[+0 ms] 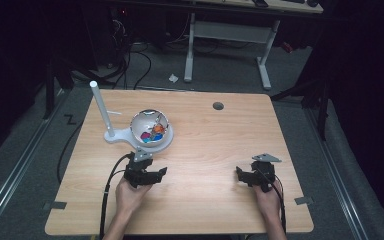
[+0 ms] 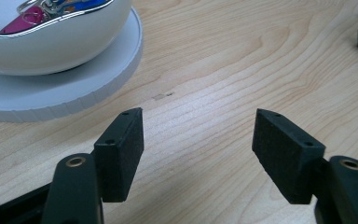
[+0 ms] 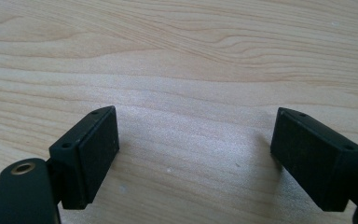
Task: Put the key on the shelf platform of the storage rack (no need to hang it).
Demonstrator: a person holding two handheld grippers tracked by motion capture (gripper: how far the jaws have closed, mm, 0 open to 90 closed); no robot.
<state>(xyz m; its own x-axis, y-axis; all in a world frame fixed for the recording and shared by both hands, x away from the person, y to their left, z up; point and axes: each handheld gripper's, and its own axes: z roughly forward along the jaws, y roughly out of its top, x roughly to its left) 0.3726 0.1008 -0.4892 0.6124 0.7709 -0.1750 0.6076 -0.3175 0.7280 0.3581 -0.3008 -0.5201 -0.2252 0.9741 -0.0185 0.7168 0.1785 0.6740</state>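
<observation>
Our left tool point(image 1: 156, 174) sits at the lower left of the high view, jaws spread wide with nothing between them, bare wood showing in the gap. Our right tool point(image 1: 242, 174) rests at the lower right, also wide and empty. From the left tool outward: the white bowl point(image 1: 150, 127) lies just up-frame of it, near but not touching, and in the left gripper view it fills the upper left corner point(image 2: 51, 44), sitting on its round white base point(image 2: 93, 79). Colourful bits point(image 1: 152, 133) lie inside the bowl; we cannot tell what they are. The white post point(image 1: 101, 107) rises tilted at the bowl's left. We judge the left hand point(image 1: 130, 195) clearly nearer, so a reach goes up and slightly leftward. The table point(image 1: 220, 145) is bare between the tools and toward the right edge, giving plenty of room; the post crowds only the bowl's far left.
</observation>
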